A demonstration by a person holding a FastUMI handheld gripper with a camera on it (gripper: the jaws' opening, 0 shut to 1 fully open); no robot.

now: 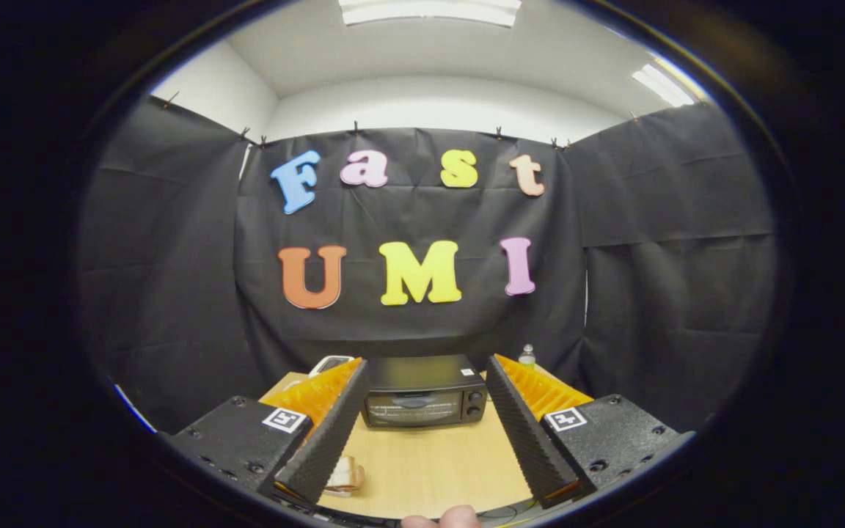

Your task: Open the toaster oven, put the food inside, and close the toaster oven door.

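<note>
A black toaster oven [424, 392] stands at the far end of the wooden table [430, 462], its glass door shut and two knobs on its right side. It lies beyond my fingers, framed between them. The food [345, 477], a pale sandwich-like piece, rests on the table beside my left finger [323, 440], partly hidden by it. My gripper [426, 429] is open, its fingers spread wide with nothing between them, held above the near part of the table.
A small white device [331, 363] lies behind the oven to its left. A small clear bottle [527, 356] stands behind it to the right. A person's fingertips [443, 519] show at the near table edge. Black cloth walls enclose the table.
</note>
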